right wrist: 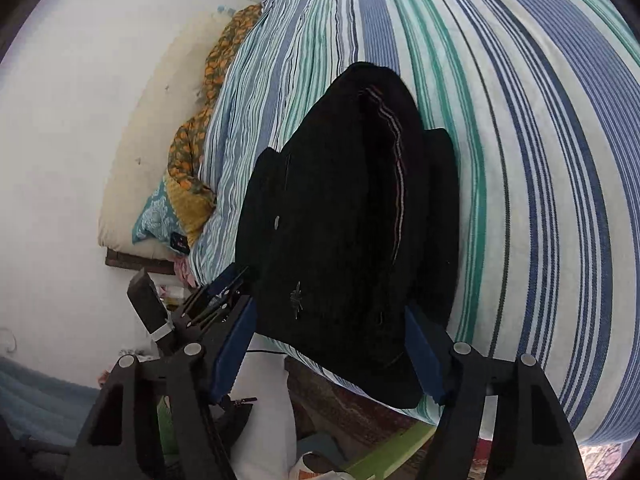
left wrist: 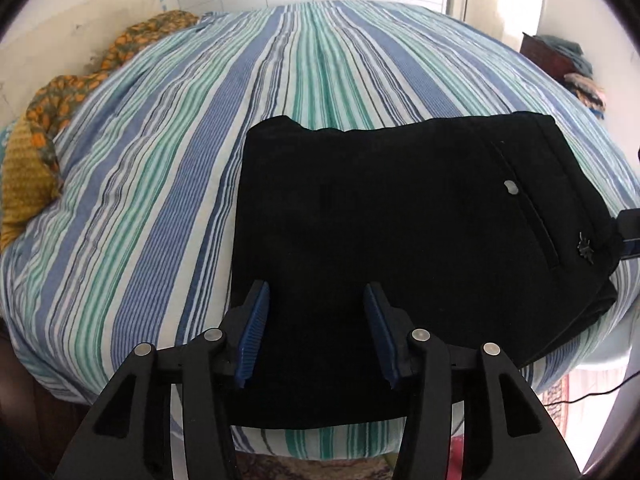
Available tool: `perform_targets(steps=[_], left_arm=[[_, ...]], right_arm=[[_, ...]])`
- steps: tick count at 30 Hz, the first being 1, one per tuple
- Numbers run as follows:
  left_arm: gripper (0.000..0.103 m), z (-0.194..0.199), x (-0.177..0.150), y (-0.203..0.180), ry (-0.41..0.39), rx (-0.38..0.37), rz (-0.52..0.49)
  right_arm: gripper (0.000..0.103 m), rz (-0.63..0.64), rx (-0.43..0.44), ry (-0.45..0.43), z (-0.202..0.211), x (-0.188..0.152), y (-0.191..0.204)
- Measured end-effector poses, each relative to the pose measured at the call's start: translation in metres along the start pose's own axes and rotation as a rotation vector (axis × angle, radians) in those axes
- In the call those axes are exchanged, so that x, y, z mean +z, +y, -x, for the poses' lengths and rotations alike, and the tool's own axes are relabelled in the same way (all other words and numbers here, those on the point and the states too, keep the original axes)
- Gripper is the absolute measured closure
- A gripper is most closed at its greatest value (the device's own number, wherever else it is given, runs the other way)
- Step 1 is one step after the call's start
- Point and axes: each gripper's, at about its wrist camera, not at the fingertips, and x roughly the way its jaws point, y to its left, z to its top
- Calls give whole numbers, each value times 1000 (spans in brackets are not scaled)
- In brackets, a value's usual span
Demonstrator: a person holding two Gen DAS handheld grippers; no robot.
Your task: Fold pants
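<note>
A wide bed carries everything, covered by a cotton sheet striped lengthwise in blue, green and white. Folded black trousers lie flat on the sheet near the bed's near edge, with a small silver button and a slit pocket facing up. A crumpled mustard and orange patterned cloth lies along the bed's far side, against the wall.

Folded black pants, striped bed
</note>
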Motion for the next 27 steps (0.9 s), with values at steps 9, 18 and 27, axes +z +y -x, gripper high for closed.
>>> perform_targets(steps=[9,18,27], left_arm=[[46,24,4,18,-16,-83,-15],[44,18,5,4,19,-4,-63],[40,14,5,3,61,39,-52]], right_arm=[[77,140,-125,-28,12,-3,35],[45,-20,-146,-80,24,-26,-20],[39,322,-199,-248,52,-30,66]])
